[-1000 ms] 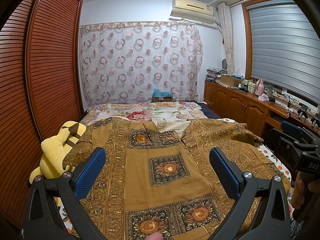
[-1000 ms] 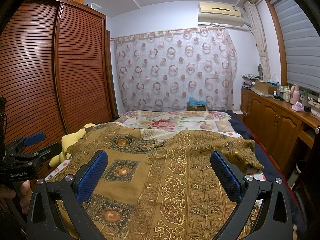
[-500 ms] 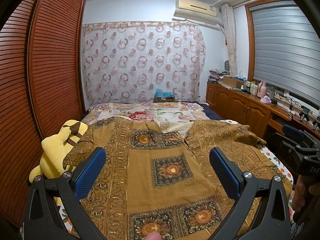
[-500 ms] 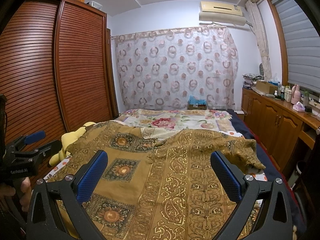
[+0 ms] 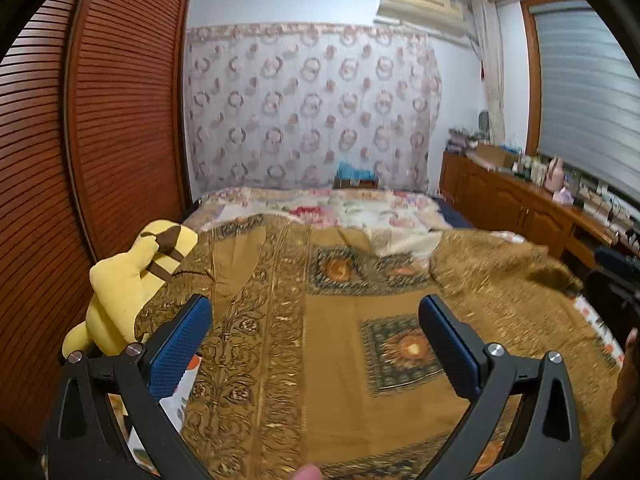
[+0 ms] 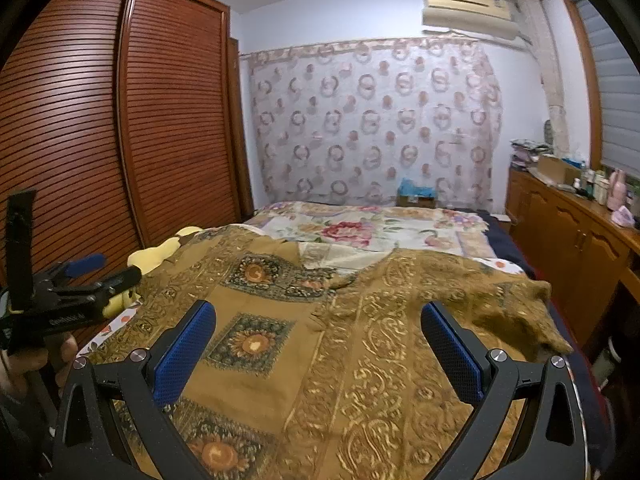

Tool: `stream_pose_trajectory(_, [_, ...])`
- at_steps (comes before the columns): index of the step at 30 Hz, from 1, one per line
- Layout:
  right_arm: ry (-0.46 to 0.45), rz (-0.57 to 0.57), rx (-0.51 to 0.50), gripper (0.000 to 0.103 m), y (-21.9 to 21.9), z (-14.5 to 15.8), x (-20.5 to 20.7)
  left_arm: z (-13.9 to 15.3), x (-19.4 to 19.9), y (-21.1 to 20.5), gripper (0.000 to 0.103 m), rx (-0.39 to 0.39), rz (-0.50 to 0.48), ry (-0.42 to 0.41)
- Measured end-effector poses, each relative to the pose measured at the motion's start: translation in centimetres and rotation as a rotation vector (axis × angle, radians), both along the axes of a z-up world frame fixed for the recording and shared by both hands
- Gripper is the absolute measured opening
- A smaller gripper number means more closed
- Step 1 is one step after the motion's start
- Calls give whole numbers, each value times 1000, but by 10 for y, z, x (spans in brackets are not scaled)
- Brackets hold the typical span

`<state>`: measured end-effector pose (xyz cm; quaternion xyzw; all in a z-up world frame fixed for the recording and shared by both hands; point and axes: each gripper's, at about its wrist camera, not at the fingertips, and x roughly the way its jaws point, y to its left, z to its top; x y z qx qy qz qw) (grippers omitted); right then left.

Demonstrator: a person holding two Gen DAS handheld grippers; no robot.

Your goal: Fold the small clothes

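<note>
Over the bed [image 6: 496,236]: left gripper [image 5: 316,344] and right gripper [image 6: 320,344] both spread wide, holding nothing, above the brown patterned garment [image 6: 320,320].

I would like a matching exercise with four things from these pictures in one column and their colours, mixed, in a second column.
Things:
1. plush toy
2. garment spread on the bed
3. pads of the right gripper
4. wardrobe doors

Colours:
A. blue
B. reddish brown
C. yellow
D. golden brown, patterned

Pairs: 1-C, 2-D, 3-A, 4-B
</note>
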<state>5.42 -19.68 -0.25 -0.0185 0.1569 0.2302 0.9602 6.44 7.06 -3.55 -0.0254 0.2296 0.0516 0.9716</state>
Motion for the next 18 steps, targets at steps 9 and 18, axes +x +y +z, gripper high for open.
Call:
stream_pose_trajectory(9, [53, 43, -38, 102, 8, 1, 57, -22, 31, 36, 103, 5, -14, 113])
stream_pose_trajectory(18, [180, 154, -131, 99, 30, -5, 119, -33, 54, 92, 103, -30, 23, 197])
